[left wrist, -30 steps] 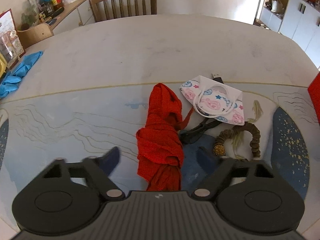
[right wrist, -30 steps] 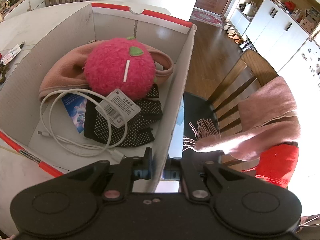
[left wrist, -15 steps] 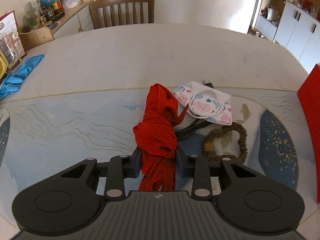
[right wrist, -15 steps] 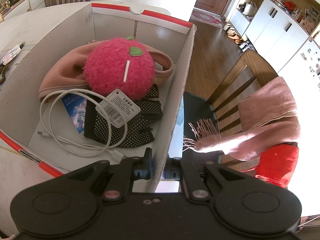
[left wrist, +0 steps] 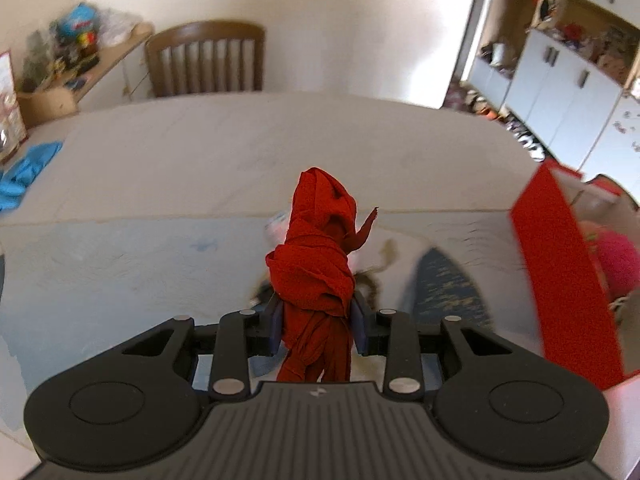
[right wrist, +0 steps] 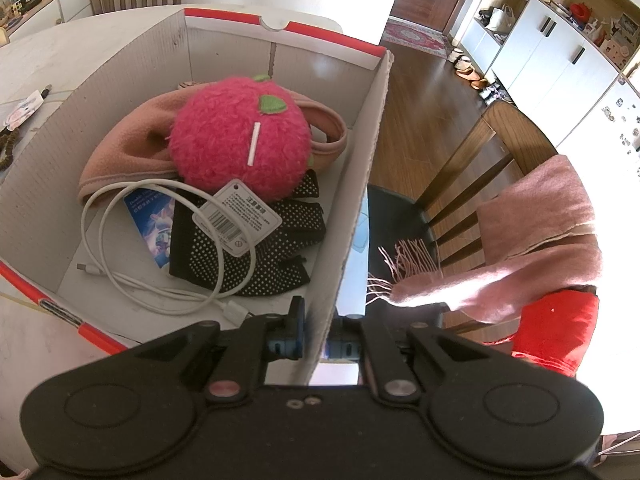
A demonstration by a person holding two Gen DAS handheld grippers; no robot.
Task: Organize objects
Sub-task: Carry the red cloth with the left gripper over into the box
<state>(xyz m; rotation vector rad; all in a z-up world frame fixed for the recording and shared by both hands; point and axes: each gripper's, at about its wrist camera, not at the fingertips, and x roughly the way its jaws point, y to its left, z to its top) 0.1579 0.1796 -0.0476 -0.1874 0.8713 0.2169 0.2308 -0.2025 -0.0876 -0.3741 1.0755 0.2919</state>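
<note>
Two claws busy: left claw [left wrist: 317, 326] pinching crumpled red cloth [left wrist: 316, 264] above desk [left wrist: 240, 152]; right claw [right wrist: 316, 334] clamped on corrugated cardboard box [right wrist: 352, 200] wall, fuzzy pink ball [right wrist: 240, 140] inside.

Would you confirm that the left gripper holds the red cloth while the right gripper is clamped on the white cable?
Not quite: in the right wrist view the right gripper is clamped on the cardboard box wall, not the white cable. The left gripper does hold the red cloth.

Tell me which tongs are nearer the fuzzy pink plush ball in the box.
Right. The right tongs clamp the cardboard box's wall beside the plush ball; the left tongs hold a red cloth outside it.
</note>
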